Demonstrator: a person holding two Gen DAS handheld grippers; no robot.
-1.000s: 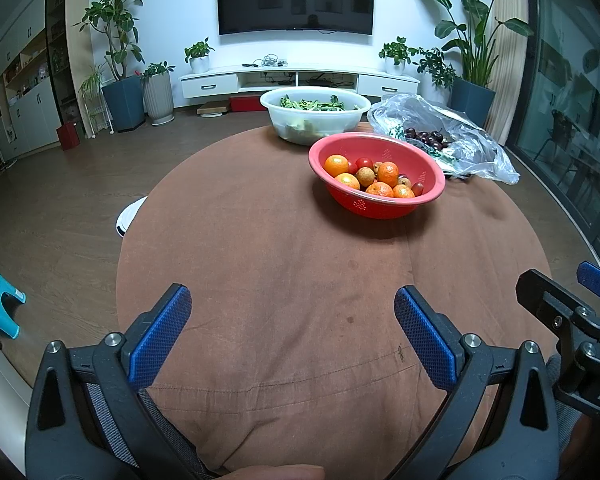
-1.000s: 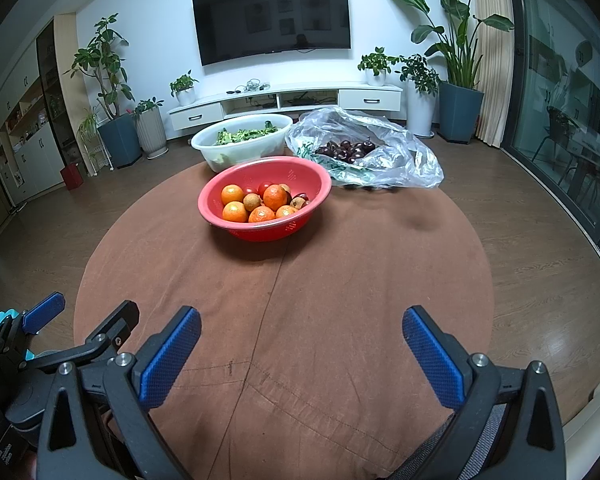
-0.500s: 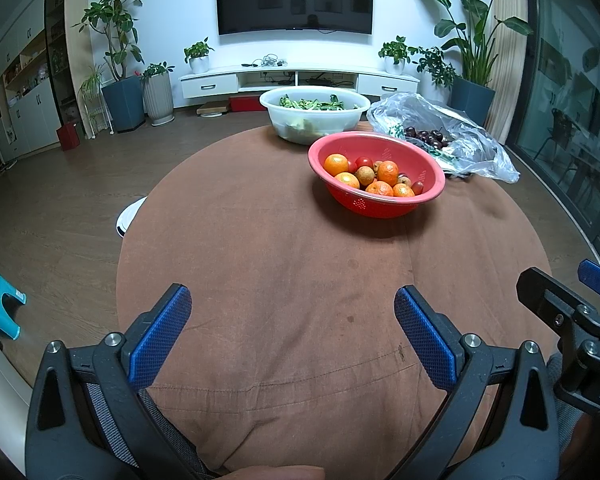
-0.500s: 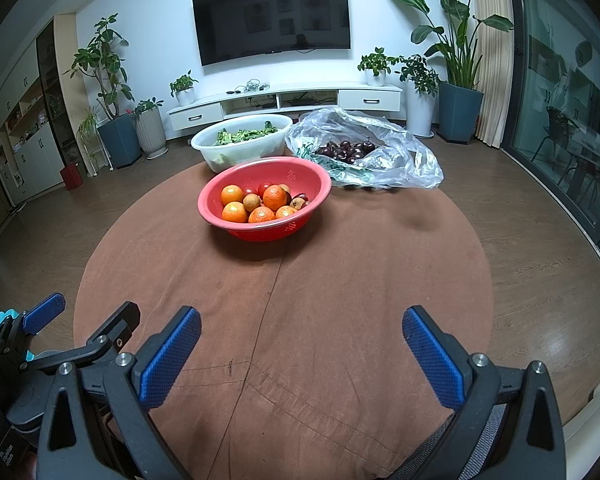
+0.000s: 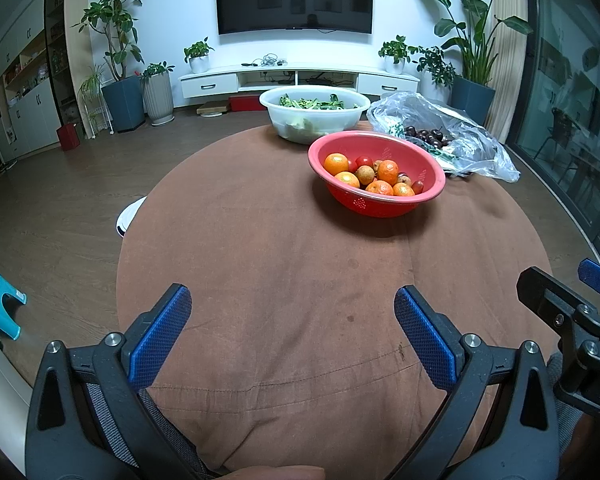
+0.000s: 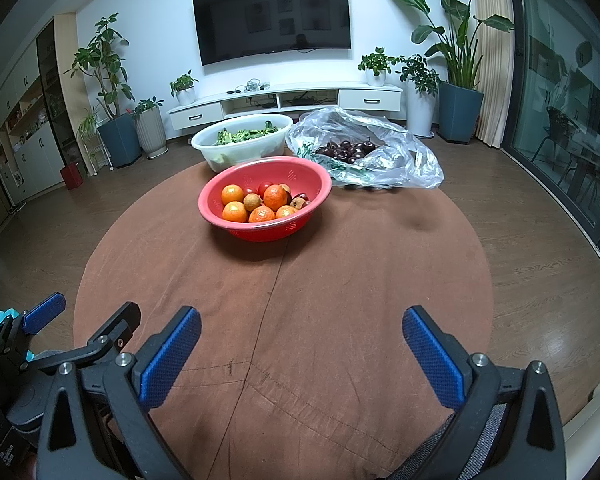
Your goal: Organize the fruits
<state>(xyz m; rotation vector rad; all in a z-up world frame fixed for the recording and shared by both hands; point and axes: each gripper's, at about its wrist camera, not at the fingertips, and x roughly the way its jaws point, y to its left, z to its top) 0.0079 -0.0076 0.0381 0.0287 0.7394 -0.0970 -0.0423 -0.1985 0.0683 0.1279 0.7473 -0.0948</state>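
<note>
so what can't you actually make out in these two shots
- Red perforated plastic bowl: fruit beneath the top layer of oranges, both views, covered by that layer.
- Translucent white plastic basin: contents under the greens, both views; near side blocked by the red bowl.
- Clear crinkled plastic bag: how many dark cherries, folds cover them.
- Right gripper: cut by the left view's edge.

White bowl (image 5: 300, 130) partly behind colander (image 5: 380, 206)

Left claw (image 5: 292, 316), right claw (image 6: 300, 332): agape.
</note>
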